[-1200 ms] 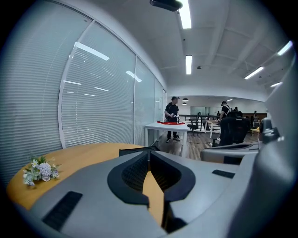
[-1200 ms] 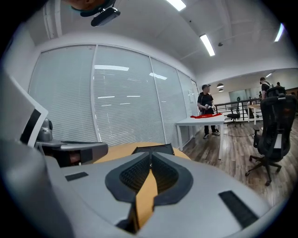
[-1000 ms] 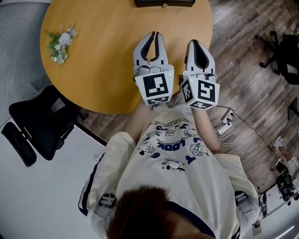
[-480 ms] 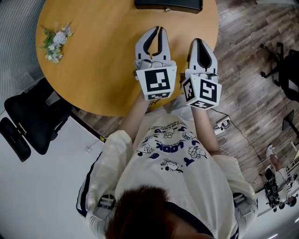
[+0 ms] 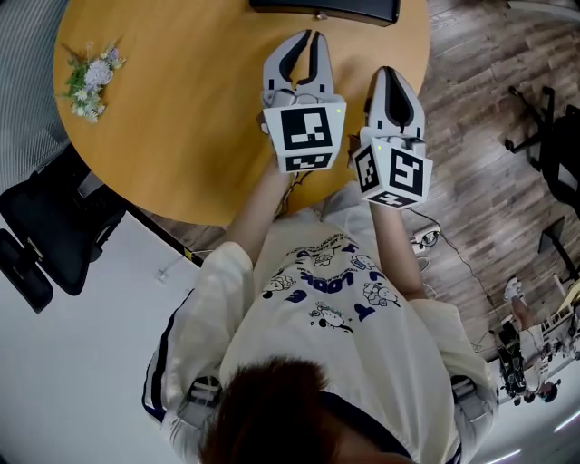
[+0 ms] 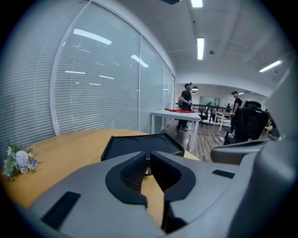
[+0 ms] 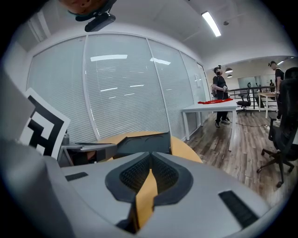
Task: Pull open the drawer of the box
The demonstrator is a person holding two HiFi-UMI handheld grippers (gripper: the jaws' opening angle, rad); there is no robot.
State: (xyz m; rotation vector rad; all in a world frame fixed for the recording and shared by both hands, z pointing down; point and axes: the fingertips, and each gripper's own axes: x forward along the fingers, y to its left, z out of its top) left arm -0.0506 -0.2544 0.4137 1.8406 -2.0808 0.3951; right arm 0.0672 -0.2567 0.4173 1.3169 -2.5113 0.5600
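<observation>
One round wooden table (image 5: 181, 136) fills the upper part of the head view, with a person (image 5: 335, 335) in a printed T-shirt standing at its near edge. At the table's far edge lies the flat black box (image 5: 324, 9), its drawer front with a small knob (image 5: 319, 15) facing the person; the drawer looks closed. The left gripper (image 5: 308, 38) hovers over the table, pointed at the box, jaws all but together on nothing. The right gripper (image 5: 388, 72) hangs just beside it near the table's rim — jaws together, also empty. A small sprig of flowers (image 5: 86, 82) lies at the table's left side — well apart from the box.
</observation>
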